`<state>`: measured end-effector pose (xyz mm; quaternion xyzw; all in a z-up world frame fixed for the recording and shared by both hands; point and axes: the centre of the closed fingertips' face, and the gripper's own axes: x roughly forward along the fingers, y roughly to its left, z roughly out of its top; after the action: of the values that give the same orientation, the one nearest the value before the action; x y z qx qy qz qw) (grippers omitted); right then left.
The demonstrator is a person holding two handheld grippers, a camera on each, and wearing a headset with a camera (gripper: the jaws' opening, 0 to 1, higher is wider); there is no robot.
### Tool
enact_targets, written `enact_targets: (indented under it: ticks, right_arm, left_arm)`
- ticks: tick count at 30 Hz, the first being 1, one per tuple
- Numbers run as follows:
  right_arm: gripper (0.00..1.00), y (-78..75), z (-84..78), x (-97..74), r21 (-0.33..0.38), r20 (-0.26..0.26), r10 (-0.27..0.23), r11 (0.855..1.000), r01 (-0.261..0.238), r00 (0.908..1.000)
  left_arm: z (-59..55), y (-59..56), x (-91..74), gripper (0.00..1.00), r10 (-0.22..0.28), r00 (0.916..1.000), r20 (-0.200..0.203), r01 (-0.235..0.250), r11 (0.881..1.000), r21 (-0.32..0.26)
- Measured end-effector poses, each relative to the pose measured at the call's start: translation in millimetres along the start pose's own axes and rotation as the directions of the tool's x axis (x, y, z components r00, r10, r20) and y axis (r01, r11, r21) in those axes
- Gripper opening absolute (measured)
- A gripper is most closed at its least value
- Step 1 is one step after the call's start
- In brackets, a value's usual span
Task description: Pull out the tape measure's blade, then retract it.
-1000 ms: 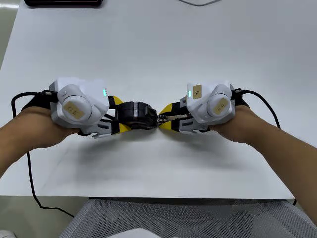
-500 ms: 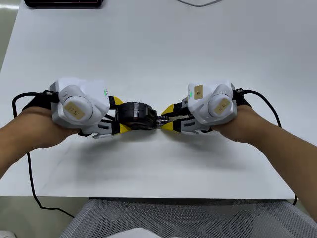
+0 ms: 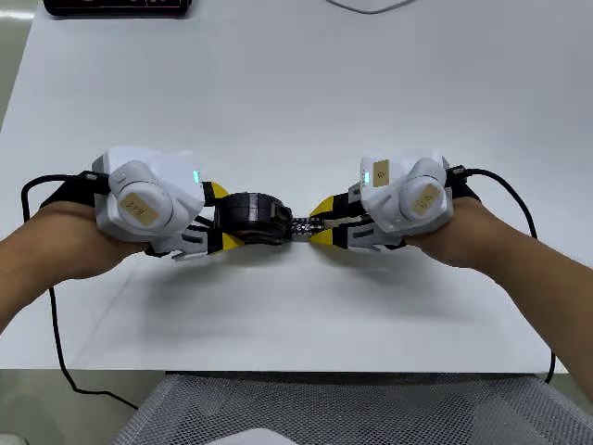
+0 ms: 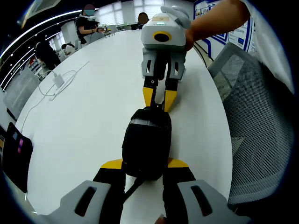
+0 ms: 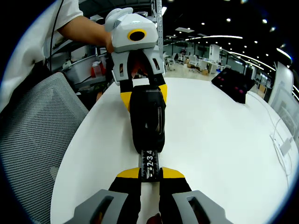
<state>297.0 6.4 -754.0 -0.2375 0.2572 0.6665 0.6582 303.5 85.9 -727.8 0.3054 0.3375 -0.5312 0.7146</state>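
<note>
End of blade (image 5: pixel 150 162) hidden within right tool (image 5: pixel 150 173)

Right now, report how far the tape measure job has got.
Done: the left claw is shut on the tape measure's case and the right claw is shut on the blade tip. In hand: the pull-out is barely begun, with a short stretch of blade out, printed 2, 3, 4 in the right gripper view. Left: draw out more blade, then retract it.
</note>
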Motion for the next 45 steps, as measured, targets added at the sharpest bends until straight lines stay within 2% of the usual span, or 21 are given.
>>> enact_targets:
  ticks: [24, 45]
  right_arm:
    - [0.1, -0.4, -6.6, -8.4, 0.001, -0.018, 0.0, 1.0, 0.0, 0.9998]
    - [0.1, 0.7, -14.1, -24.2, 0.006, -0.03, -0.005, 1.0, 0.006, 0.9995]
  left_arm:
    - [-0.3, -0.2, 0.1, 0.25, 0.001, 1.0, -0.002, -0.001, 1.0, -0.004]
    - [-0.7, 0.2, -0.2, 0.25, 0.001, 1.0, -0.002, -0.001, 1.0, -0.005]
